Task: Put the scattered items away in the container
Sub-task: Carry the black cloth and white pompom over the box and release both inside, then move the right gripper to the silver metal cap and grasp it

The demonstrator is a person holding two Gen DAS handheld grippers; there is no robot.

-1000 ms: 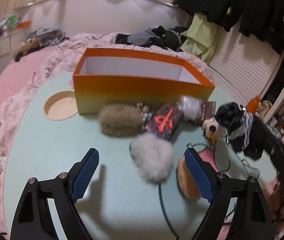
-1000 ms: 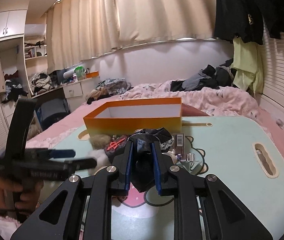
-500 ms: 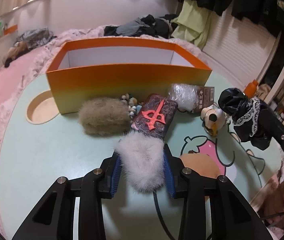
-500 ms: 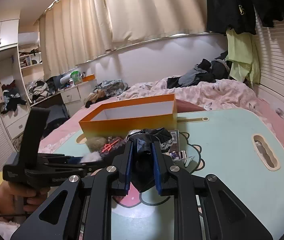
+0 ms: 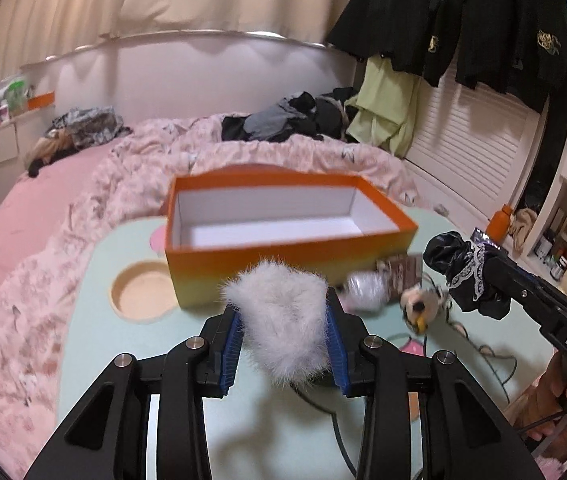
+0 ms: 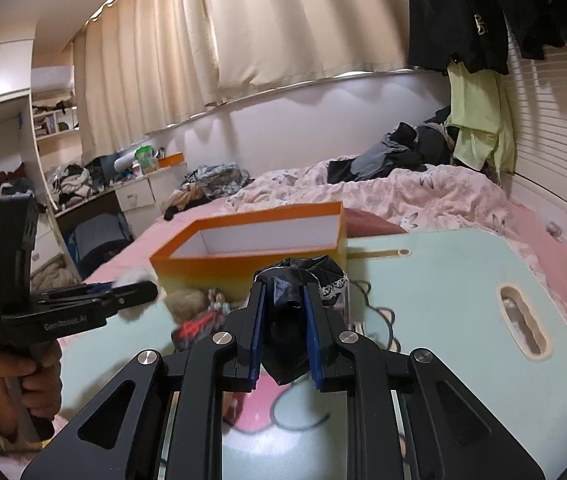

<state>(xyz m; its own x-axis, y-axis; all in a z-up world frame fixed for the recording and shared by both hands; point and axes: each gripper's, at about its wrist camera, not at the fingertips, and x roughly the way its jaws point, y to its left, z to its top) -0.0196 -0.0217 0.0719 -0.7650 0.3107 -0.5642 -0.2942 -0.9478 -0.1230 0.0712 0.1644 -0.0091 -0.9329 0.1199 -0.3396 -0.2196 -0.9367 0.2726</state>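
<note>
My left gripper (image 5: pixel 283 320) is shut on a white fluffy pompom (image 5: pixel 283 320), held above the pale green table in front of the orange box (image 5: pixel 283 258), whose white inside is bare. My right gripper (image 6: pixel 285 312) is shut on a black lace-trimmed cloth (image 6: pixel 287 320); from the left wrist view that cloth (image 5: pixel 463 268) hangs at the right. The left gripper (image 6: pixel 135 290) shows at the left of the right wrist view, with white fur at its tip. A brown pompom (image 6: pixel 185 304) and a dark packet with red marks (image 6: pixel 199 326) lie before the box.
A clear wrapped bundle (image 5: pixel 365 290), a small dark carton (image 5: pixel 401 270) and a little plush toy (image 5: pixel 421 304) lie right of the box. A round recess (image 5: pixel 143 292) and a slot handle (image 6: pixel 523 326) cut the table (image 5: pixel 123 360). A black cable (image 5: pixel 487 356) trails across it. Pink bedding surrounds it.
The left gripper closed on the white pompom and lifted it off the table, tilting toward the box. The right gripper stayed shut on the black cloth and barely moved.
</note>
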